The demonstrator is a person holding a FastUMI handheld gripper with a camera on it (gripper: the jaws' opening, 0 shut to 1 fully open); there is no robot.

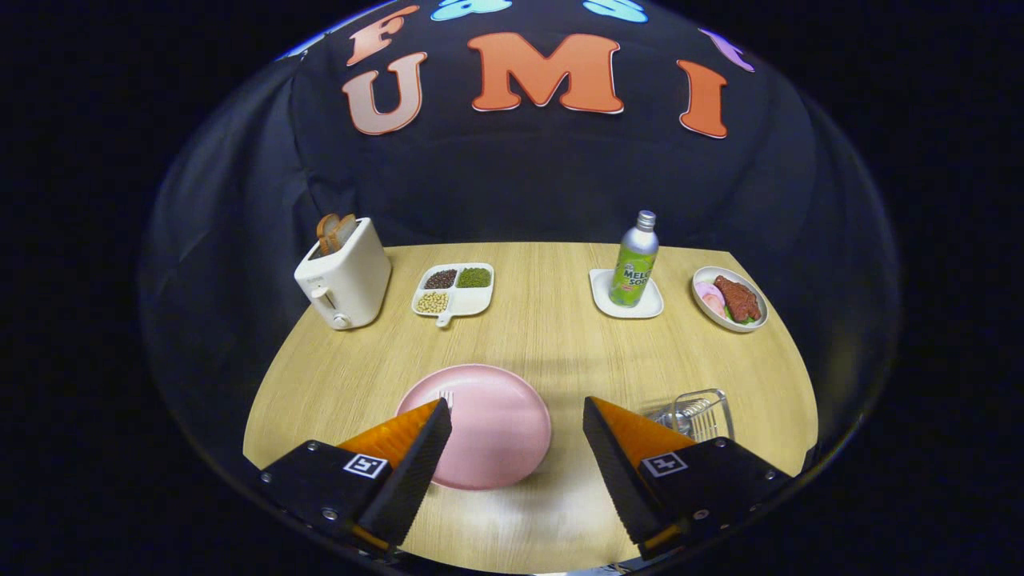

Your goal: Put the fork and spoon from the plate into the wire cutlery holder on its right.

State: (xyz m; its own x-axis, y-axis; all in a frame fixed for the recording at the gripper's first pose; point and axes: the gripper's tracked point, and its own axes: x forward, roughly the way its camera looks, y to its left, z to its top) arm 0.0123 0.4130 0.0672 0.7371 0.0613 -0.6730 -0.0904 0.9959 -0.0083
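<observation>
Gripper (518, 414) spread wide, fingers pinching nothing; it hangs above the near part of the wooden table (544, 336); pink plate (492, 428) sits between the two fingers and just ahead of them, its left rim hidden behind the left finger; fork (446, 396) lies on the plate's left side, only the tines visible right at the left fingertip, rest covered by that finger; can't tell where the spoon is; wire cutlery holder (696, 412) stands just right of the plate, partly behind the right finger, contents unclear.

Counts, beyond the fingers along the far edge of the table: one white toaster (346, 276) with bread sticking out of the slot; one divided dish (454, 290), three compartments filled with beans or grains; one bottle (634, 260) upright on one small white tray (600, 300); one bowl (730, 300) with meat and sliced food; one plate, one holder, one fork visible.
</observation>
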